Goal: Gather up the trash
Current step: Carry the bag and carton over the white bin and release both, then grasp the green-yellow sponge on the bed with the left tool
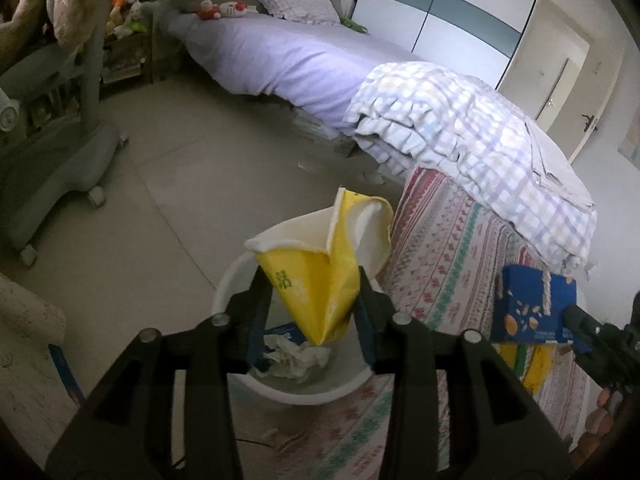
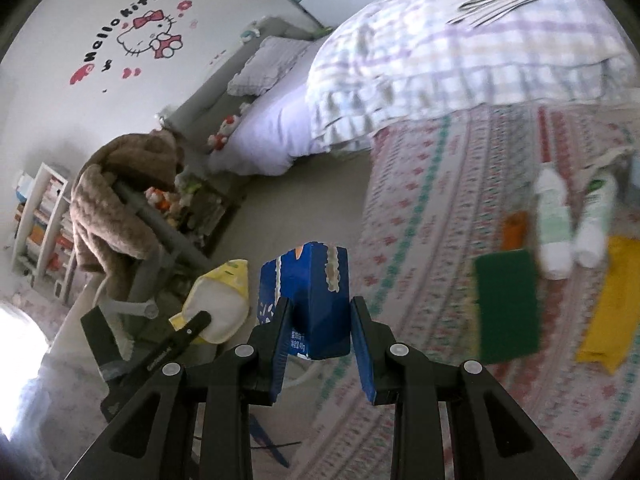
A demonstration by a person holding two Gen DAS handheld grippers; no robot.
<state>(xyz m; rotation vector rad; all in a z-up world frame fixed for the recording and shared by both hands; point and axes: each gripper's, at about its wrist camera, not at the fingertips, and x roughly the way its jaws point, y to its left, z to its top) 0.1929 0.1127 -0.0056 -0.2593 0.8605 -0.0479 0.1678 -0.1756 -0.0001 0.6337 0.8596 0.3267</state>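
My left gripper (image 1: 314,294) is shut on a yellow and white tissue pack (image 1: 326,264) and holds it above a white trash bin (image 1: 230,280) on the floor. Crumpled paper (image 1: 298,358) lies in the bin. My right gripper (image 2: 320,320) is shut on a blue snack box (image 2: 312,296), held over the bed's edge; the box also shows in the left wrist view (image 1: 532,304). The tissue pack (image 2: 218,304) and the left gripper's fingers (image 2: 192,326) show at the left of the right wrist view.
On the patterned bedspread (image 2: 440,200) lie two white bottles (image 2: 554,224), a green sponge (image 2: 506,304), an orange item (image 2: 516,230) and a yellow packet (image 2: 608,304). A checked quilt (image 1: 480,136) lies on the bed. A grey wheeled chair (image 1: 52,152) stands at the left.
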